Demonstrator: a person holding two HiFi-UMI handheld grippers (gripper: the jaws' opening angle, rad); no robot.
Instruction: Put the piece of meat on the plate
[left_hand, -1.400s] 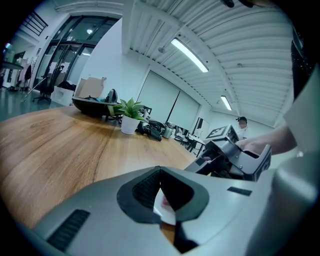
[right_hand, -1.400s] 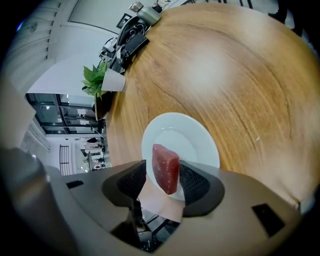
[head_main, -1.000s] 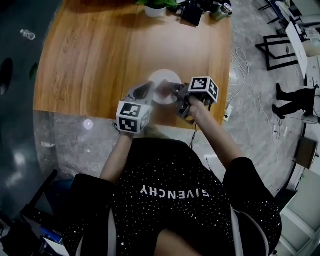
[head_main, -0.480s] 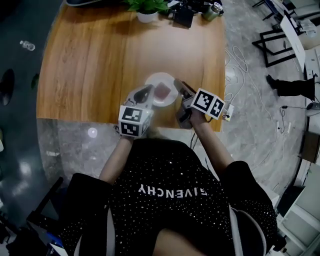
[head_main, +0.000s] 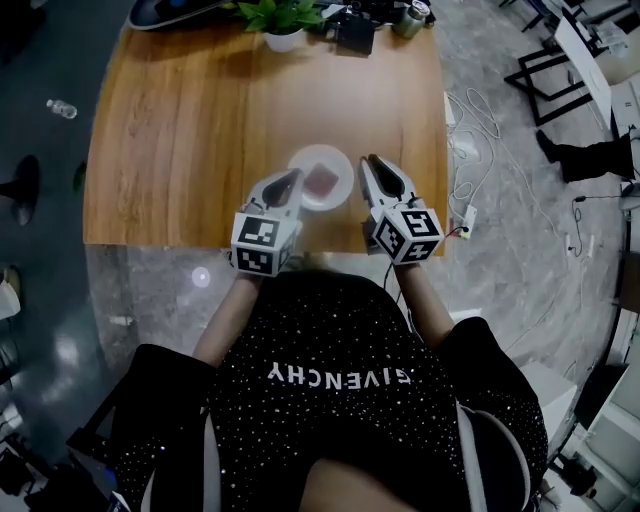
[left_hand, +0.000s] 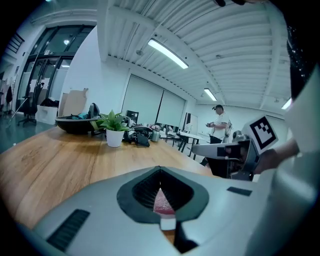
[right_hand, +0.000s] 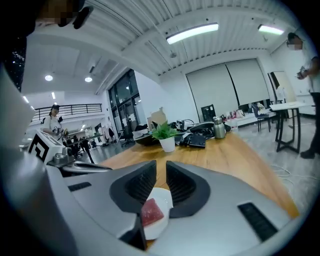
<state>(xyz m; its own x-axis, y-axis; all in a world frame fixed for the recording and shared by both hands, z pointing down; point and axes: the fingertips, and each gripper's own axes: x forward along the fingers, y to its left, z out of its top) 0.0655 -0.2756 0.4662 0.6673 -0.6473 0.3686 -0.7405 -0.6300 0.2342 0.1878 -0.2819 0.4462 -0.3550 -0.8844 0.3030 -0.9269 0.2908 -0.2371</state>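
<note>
The reddish piece of meat (head_main: 322, 181) lies on the white plate (head_main: 305, 162) near the wooden table's front edge. My left gripper (head_main: 289, 180) hovers just left of the plate, its jaws shut with nothing between them. In the left gripper view the meat (left_hand: 162, 202) shows through the slit below the left gripper (left_hand: 160, 172). My right gripper (head_main: 375, 168) hangs just right of the plate, apart from it. Its jaws are closing with nothing between them and a narrow gap left. Under the right gripper (right_hand: 161, 172) the meat (right_hand: 151, 211) and the plate (right_hand: 164, 196) are visible.
A potted plant (head_main: 283, 25), dark gear (head_main: 355, 30), a metal flask (head_main: 410, 18) and a black bowl (head_main: 170, 10) line the table's far edge. Cables (head_main: 480, 130) lie on the floor to the right. A person (left_hand: 218, 122) stands far off.
My right gripper has drawn back from over the plate to its right, risen, rolled upright and narrowed its jaws. The meat stays on the plate. The left gripper rose slightly.
</note>
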